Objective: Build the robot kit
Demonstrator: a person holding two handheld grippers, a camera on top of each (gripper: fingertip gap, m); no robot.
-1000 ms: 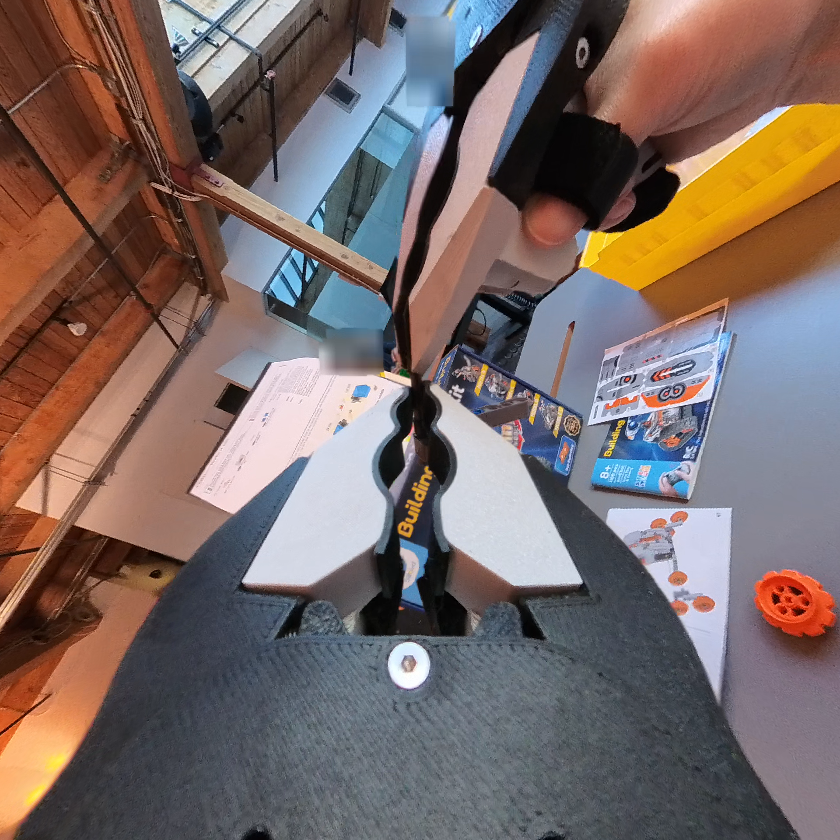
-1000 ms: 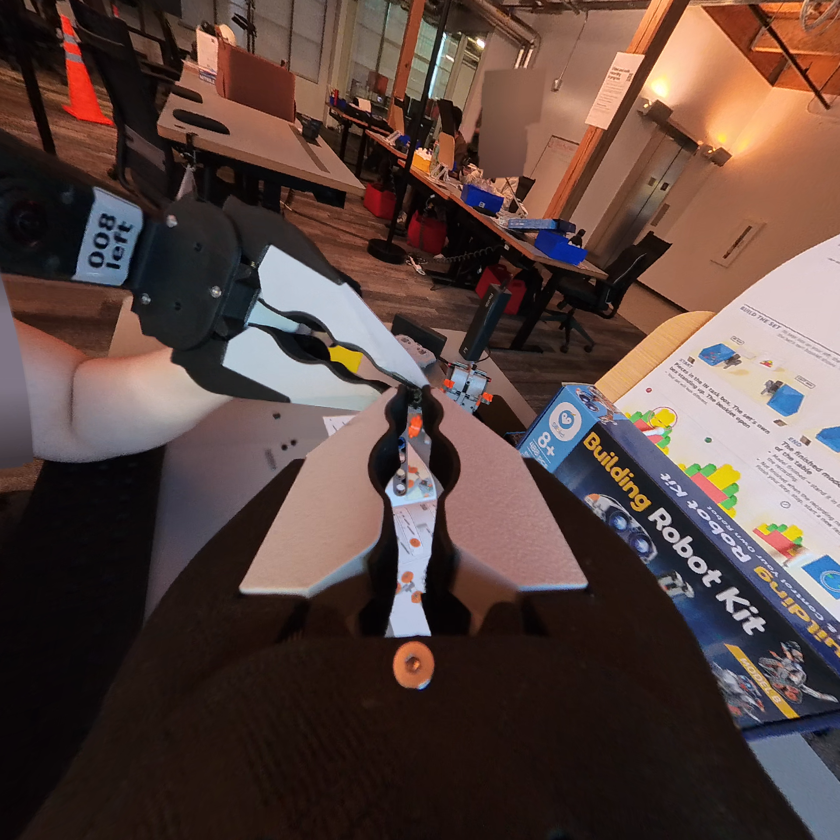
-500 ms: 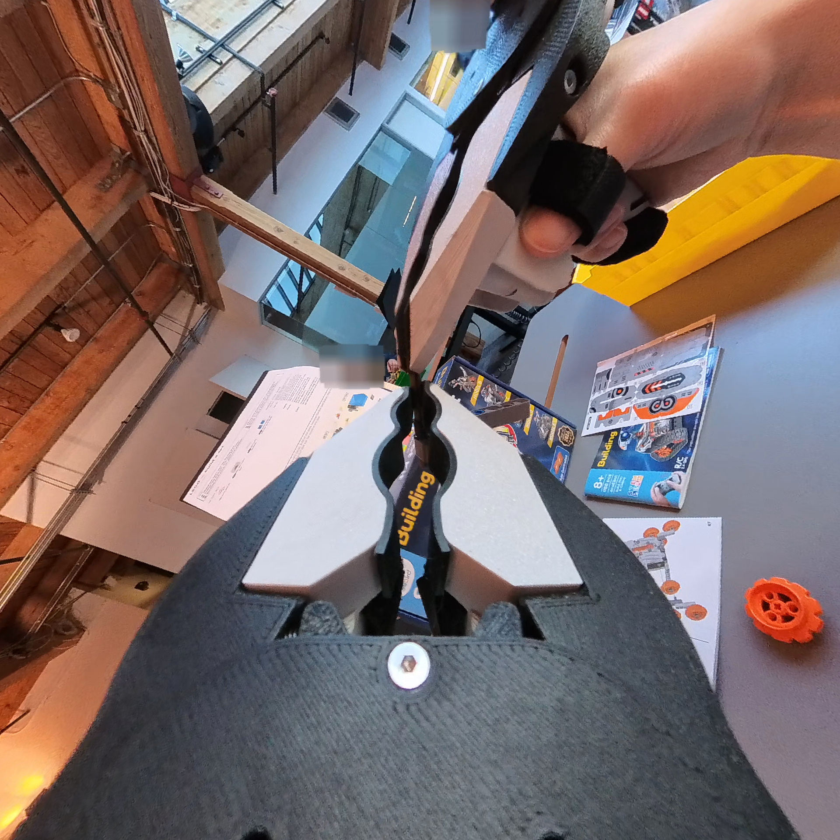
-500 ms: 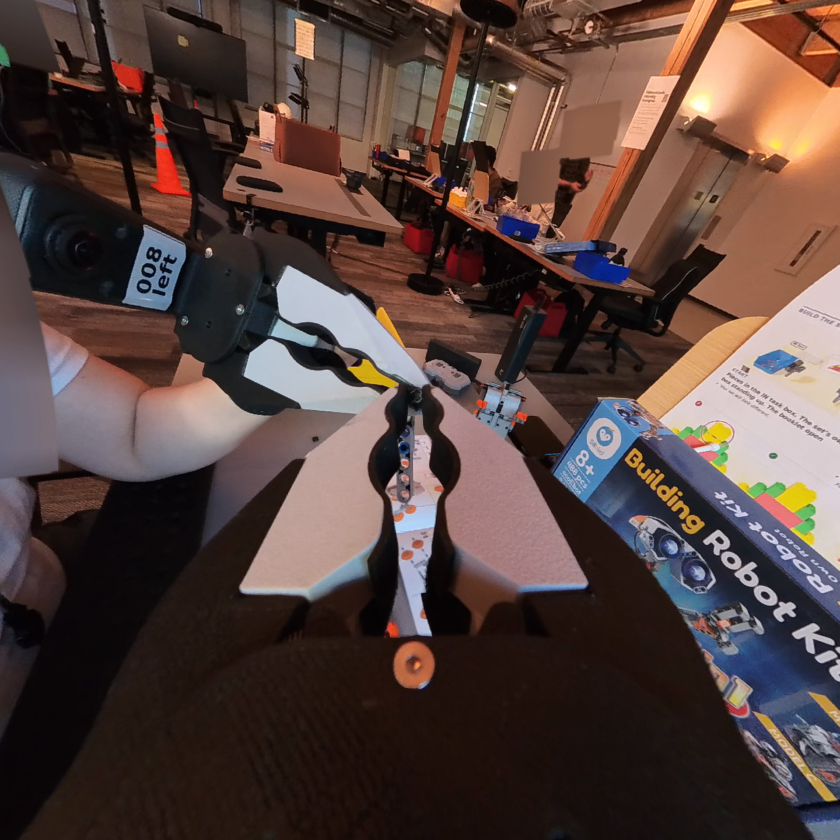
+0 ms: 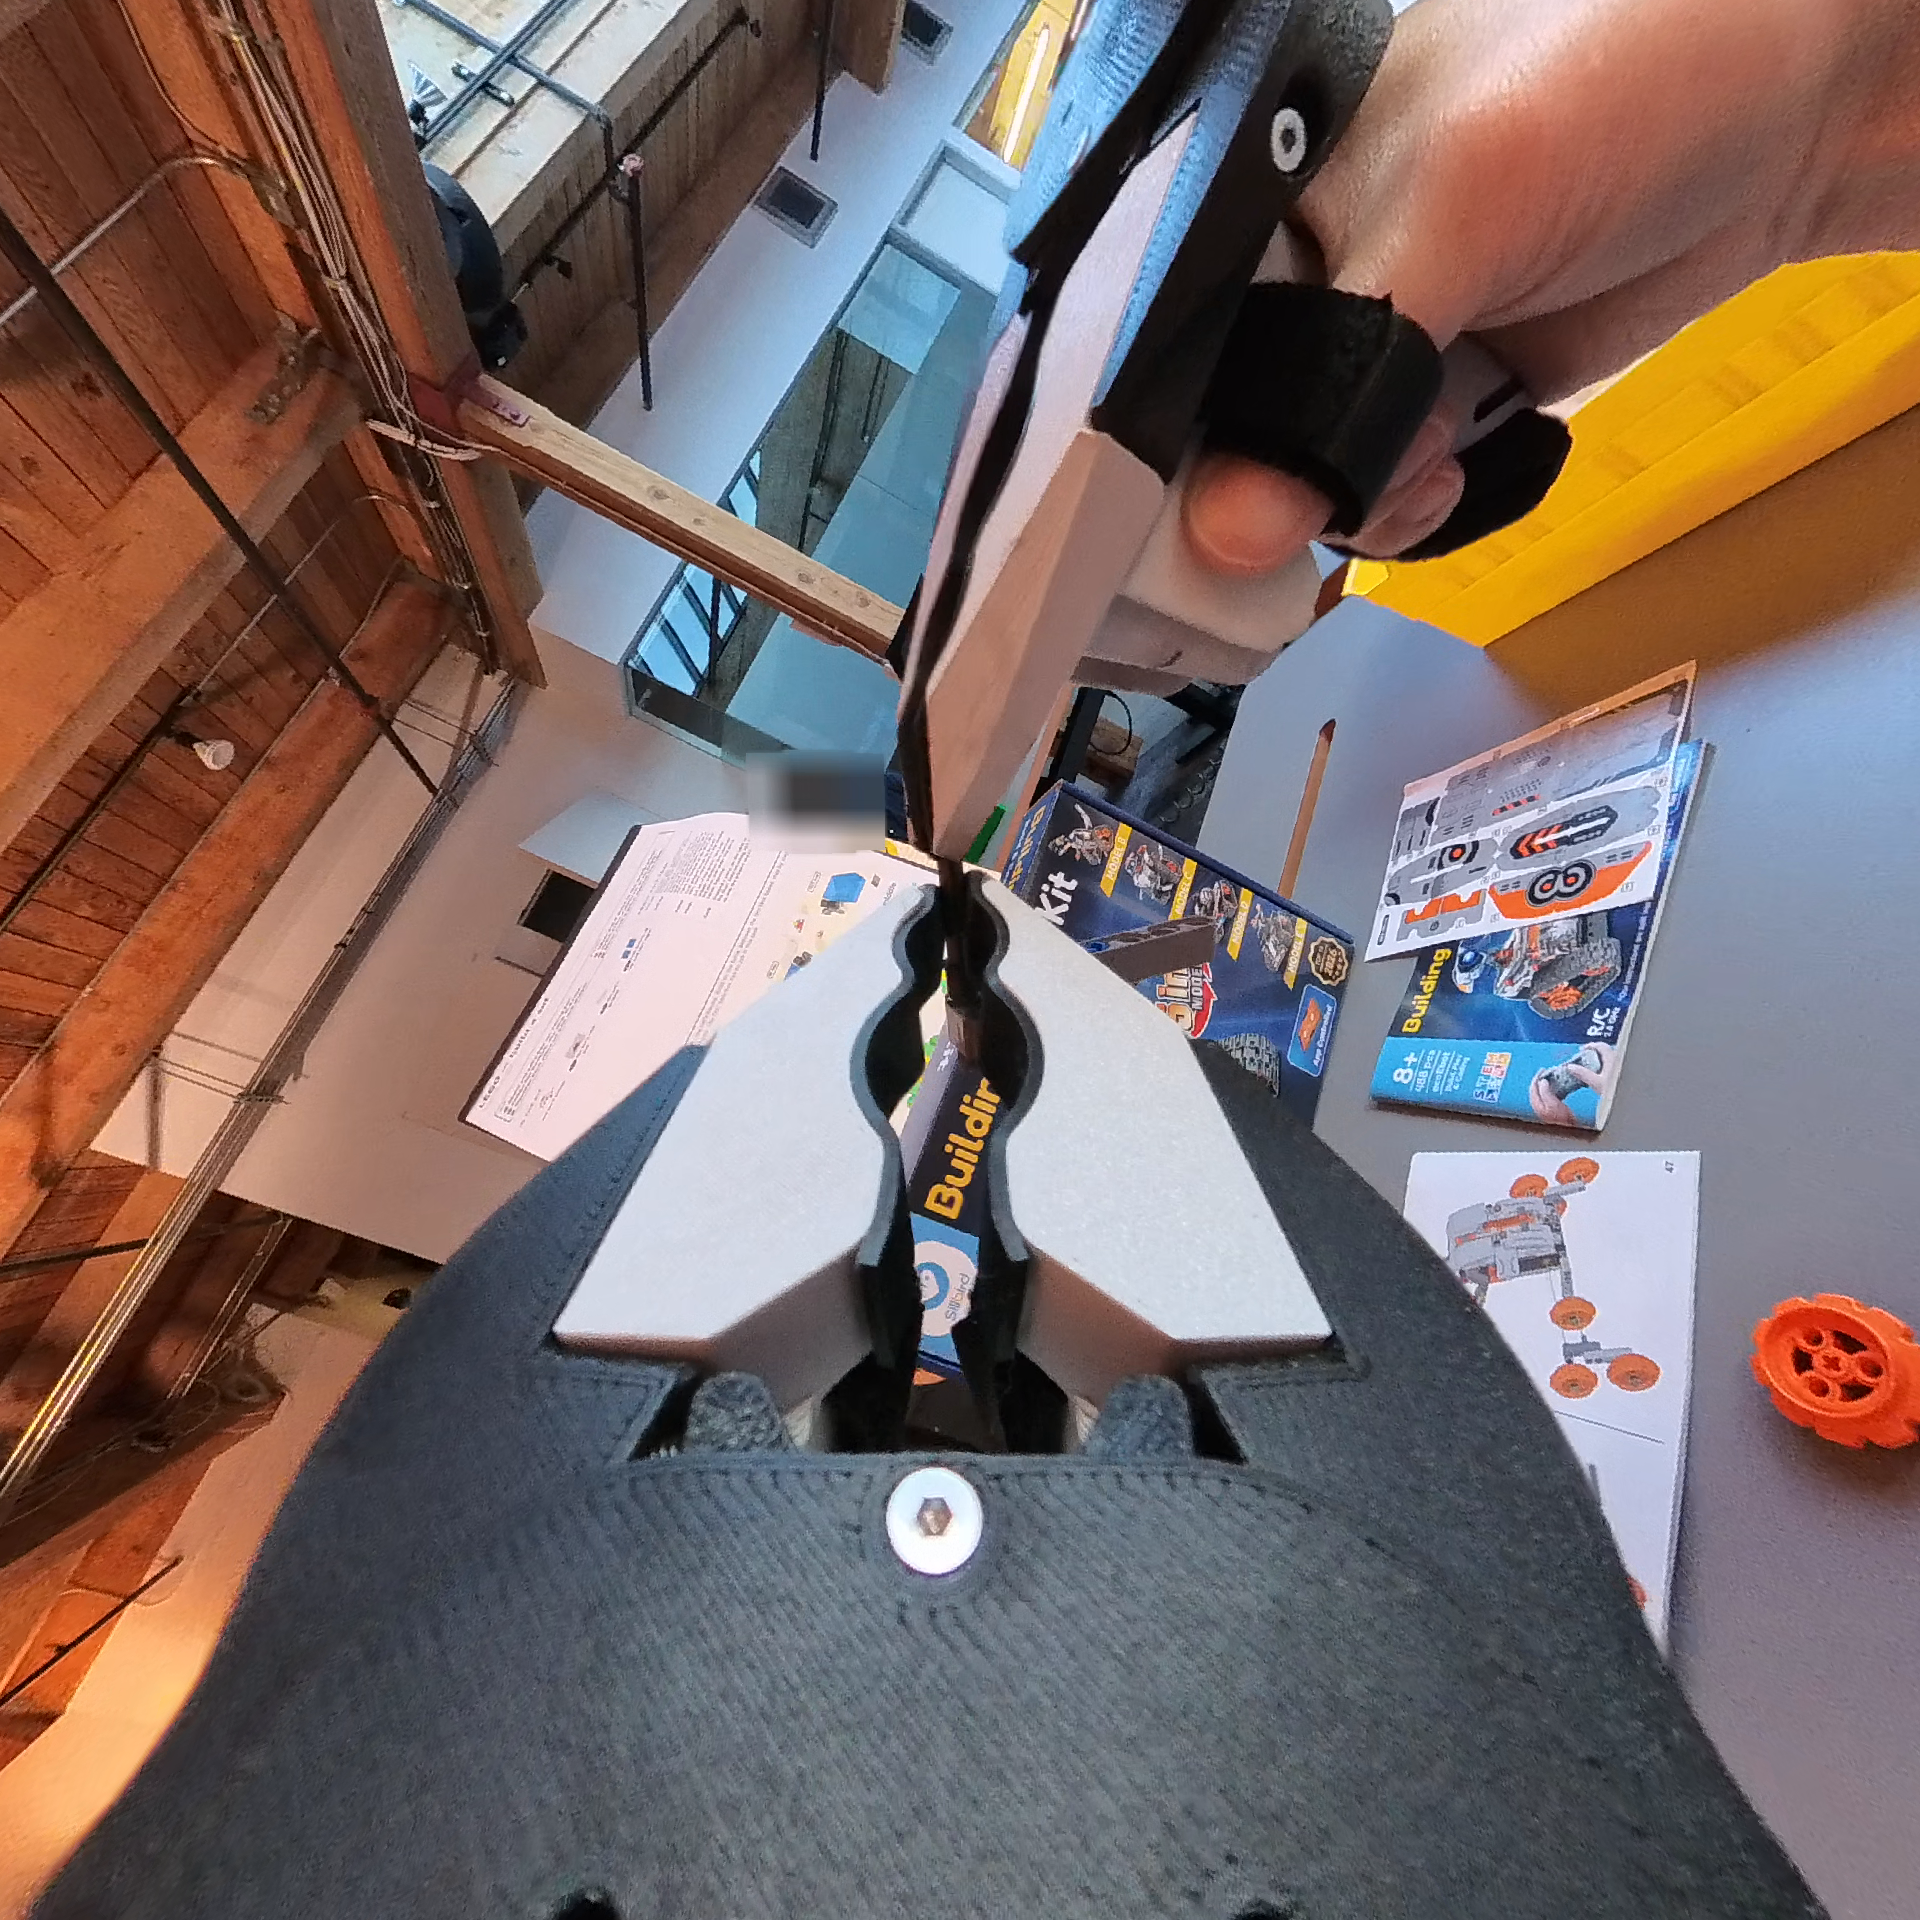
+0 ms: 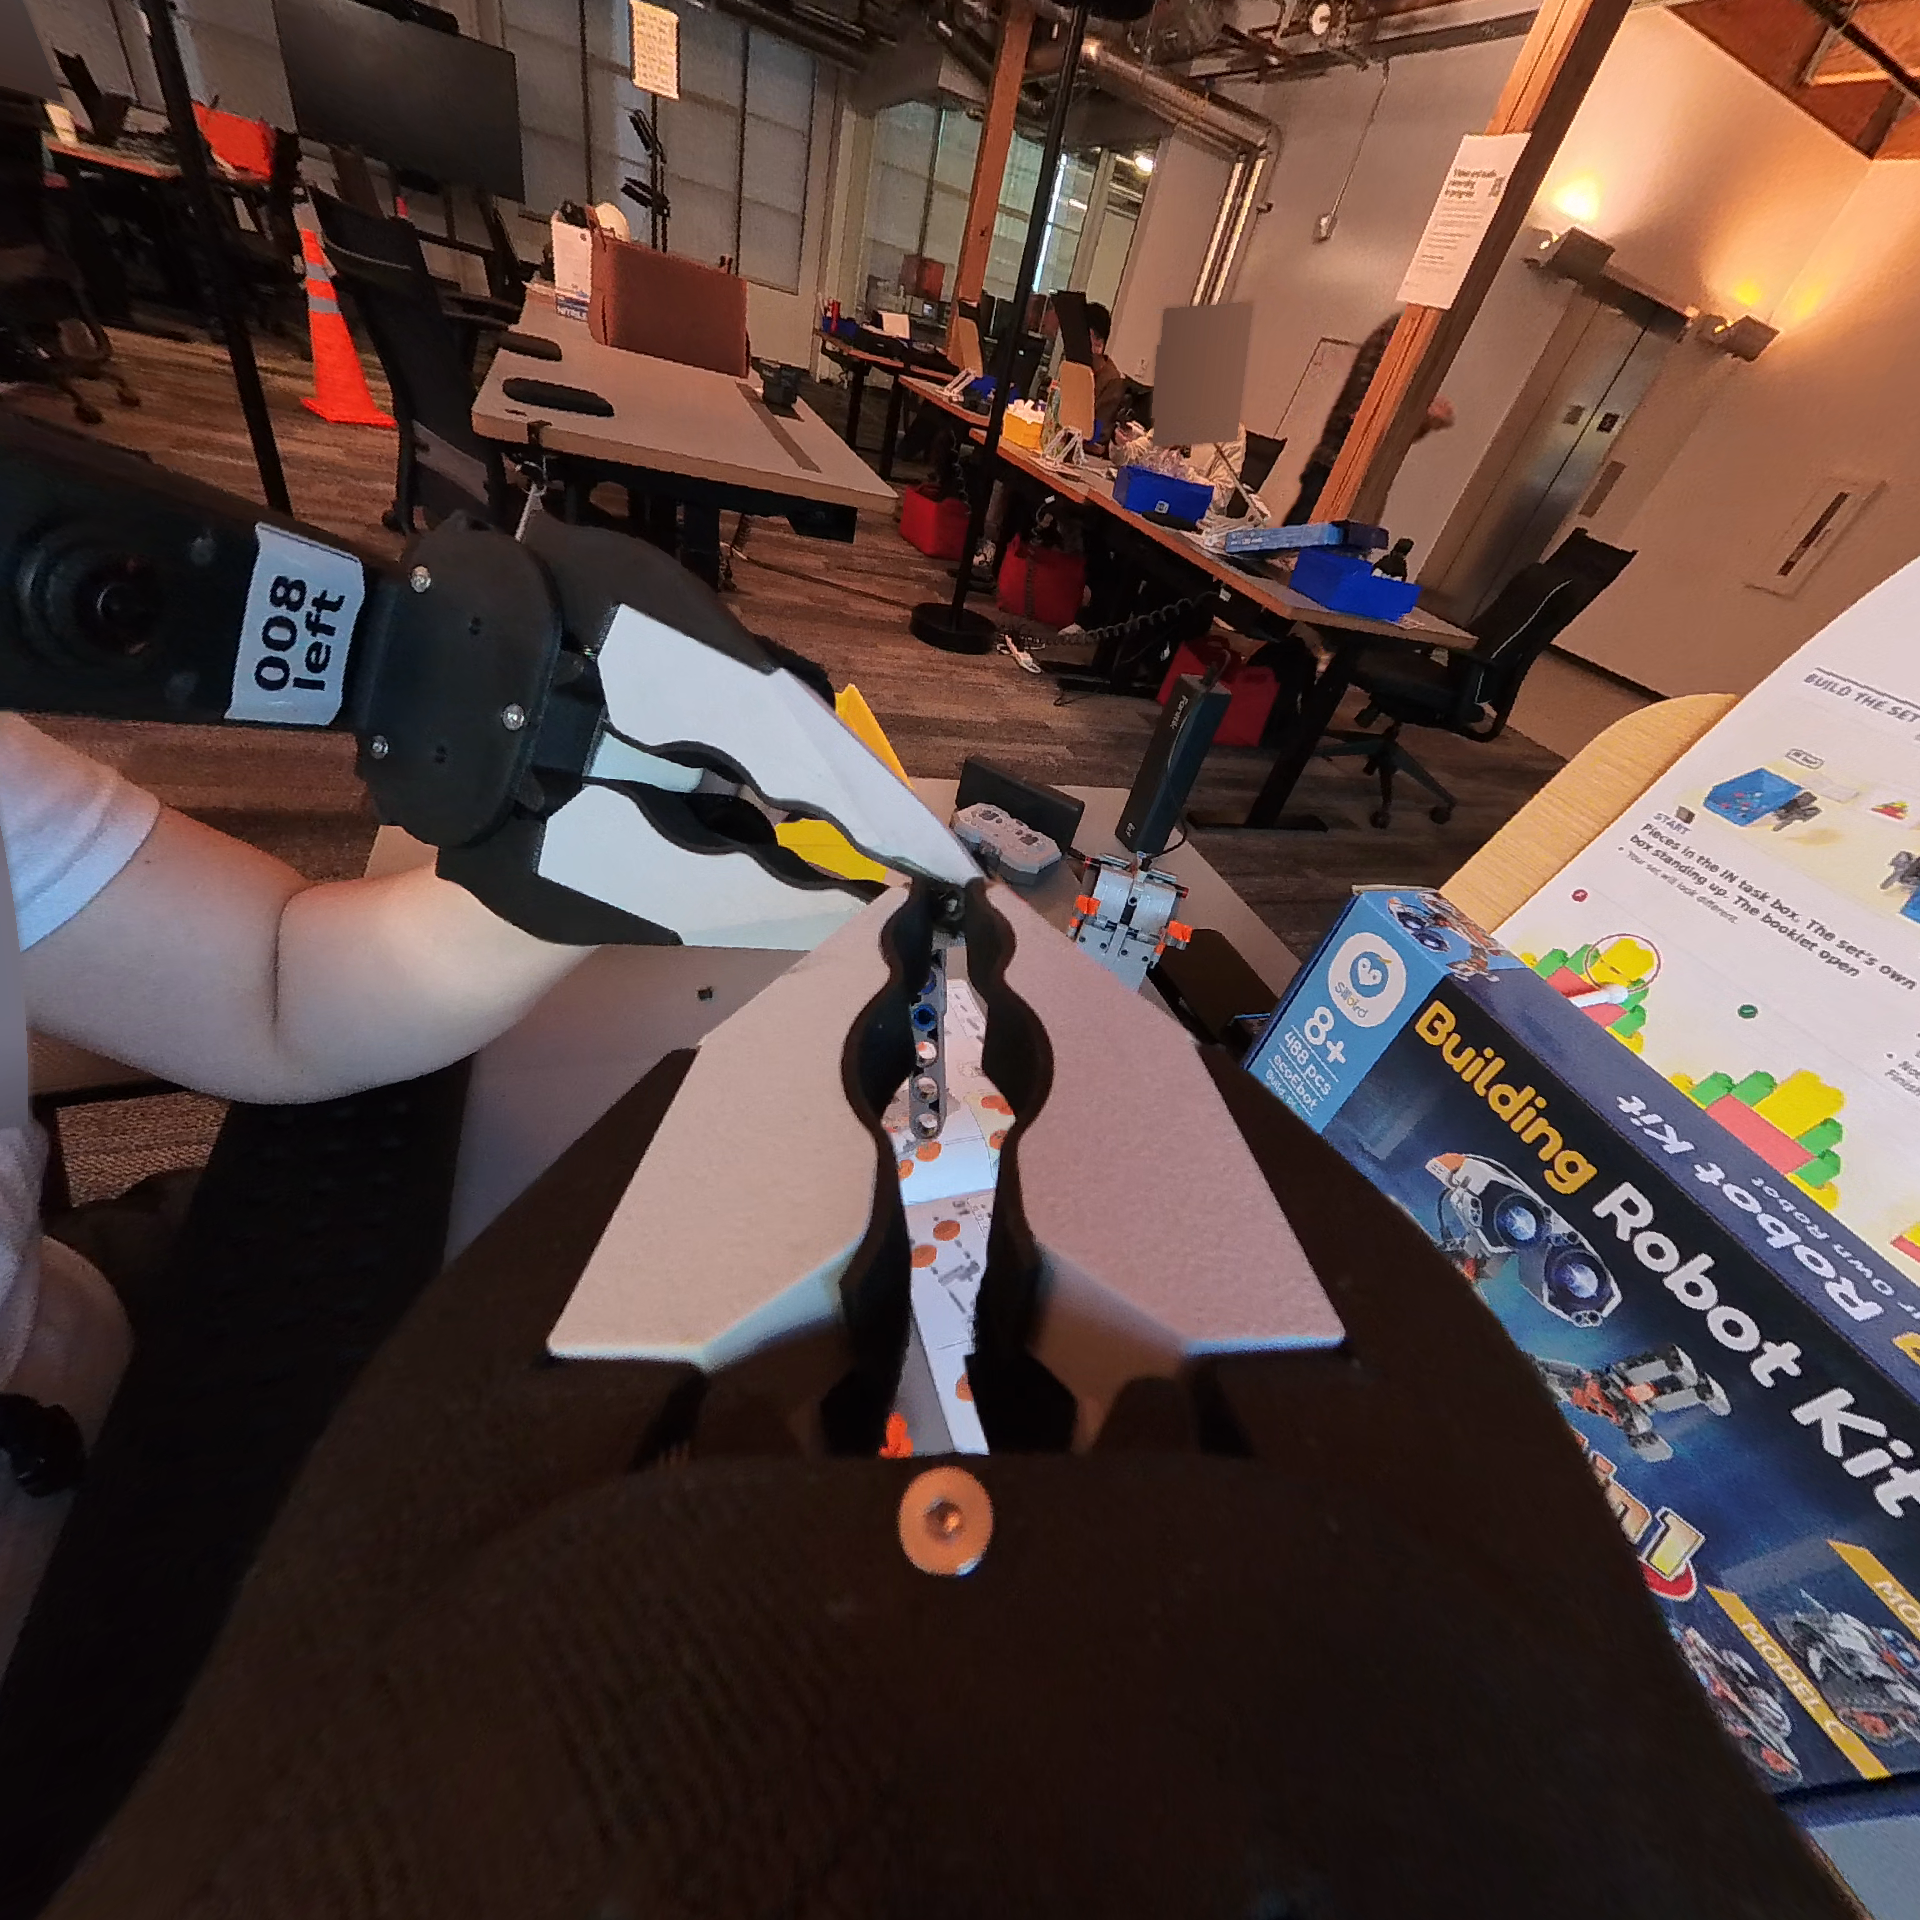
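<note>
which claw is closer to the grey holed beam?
Right. The right claw is shut on the grey holed beam, which lies between its fingers. The left claw only meets the beam's top end, tip to tip.

Matt grey finger plates sit in a coarse, ribbed black plastic shell on the left gripper (image 5: 951, 914), fixed by a shiny metal screw (image 5: 933, 1518). The right gripper (image 6: 948, 904) pinches a dark plastic perforated beam (image 6: 925, 1049). A glossy cardboard kit box (image 6: 1621, 1278), paper instruction sheet (image 5: 1558, 1309) and orange plastic wheel (image 5: 1837, 1371) lie on the smooth matt table (image 5: 1808, 987).
</note>
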